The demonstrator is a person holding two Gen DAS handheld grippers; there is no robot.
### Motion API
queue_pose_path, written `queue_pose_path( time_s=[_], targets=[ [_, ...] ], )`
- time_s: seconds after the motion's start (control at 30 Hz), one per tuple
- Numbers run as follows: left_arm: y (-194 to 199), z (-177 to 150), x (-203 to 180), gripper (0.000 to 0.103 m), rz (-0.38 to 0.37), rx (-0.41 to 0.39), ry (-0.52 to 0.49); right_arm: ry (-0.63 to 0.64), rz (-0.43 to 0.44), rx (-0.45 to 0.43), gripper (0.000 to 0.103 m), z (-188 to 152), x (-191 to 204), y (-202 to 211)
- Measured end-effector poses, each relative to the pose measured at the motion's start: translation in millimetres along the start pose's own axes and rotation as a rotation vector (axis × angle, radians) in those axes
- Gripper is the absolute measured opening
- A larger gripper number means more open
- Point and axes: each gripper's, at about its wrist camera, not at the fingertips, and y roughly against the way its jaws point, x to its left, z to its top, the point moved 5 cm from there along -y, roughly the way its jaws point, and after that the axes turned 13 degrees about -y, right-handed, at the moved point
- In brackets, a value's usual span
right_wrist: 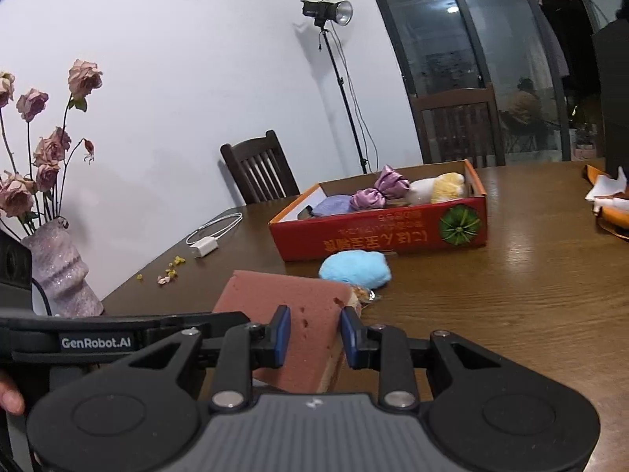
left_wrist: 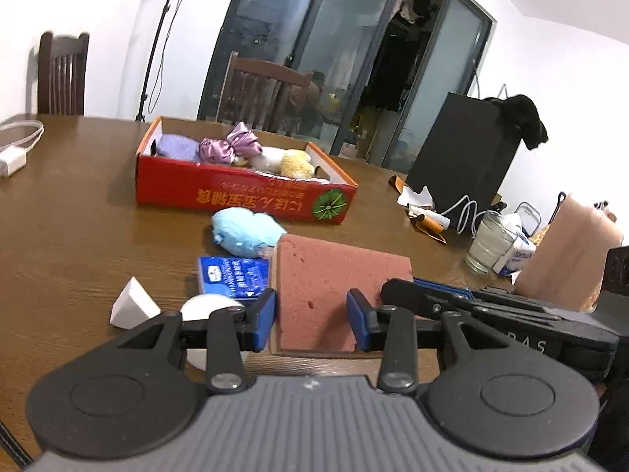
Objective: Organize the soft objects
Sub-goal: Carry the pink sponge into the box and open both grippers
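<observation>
I am gripping one pinkish-red sponge block with both tools at once: my left gripper is pinching one side of it between narrowed blue pads, and my right gripper is squeezing another edge, its jaws drawn in close on the foam. The near end of the block is disappearing behind the gripper bodies in both views, so I cannot tell how far it is reaching back toward me, nor whether its underside is clearing the table. Ahead of my left fingers, one blue plush ball is lying just in front of the red cardboard box, apart from it. Inside the box I am counting one pale purple piece, two shiny violet satin bundles and one white-and-yellow plush, all partly hidden by the near wall. To the left of my left gripper, one blue packet is lying partly tucked under the sponge's edge, one white wedge is standing alone, and one white round thing is mostly covered by my finger linkage. A small crinkled wrapper is peeking out beyond the sponge in the right view, too little showing to identify. Far right of my left gripper, a glass is sitting among clutter cut off by the frame's edge.
</observation>
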Motion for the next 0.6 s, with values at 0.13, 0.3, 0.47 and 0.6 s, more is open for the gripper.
queue_pose_path(
  time_s=[0.13, 0.3, 0.47, 0.6],
  targets=[
    [3.0, 2.9, -5.4, 0.04, 0.02, -0.005, -0.022, -0.007, 0.012, -0.022, 0.027, 0.7, -3.6, 10.2],
    [-9.3, 22.4, 13.7, 0.04, 0.019, -0.027, -0.015, -0.01, 0.027, -0.023, 0.027, 13.0, -2.9, -5.0],
    [-36.2, 73.9, 49.3, 0.04, 0.04, -0.109, 0.005, 0.058, 0.039, -0.067, 0.027, 63.7, 8.3, -42.7],
    [-72.4, 124.4, 88.5, 0.04, 0.071, -0.133, 0.005, 0.074, 0.062, -0.084, 0.027, 116.8, 14.1, -92.3]
  ],
)
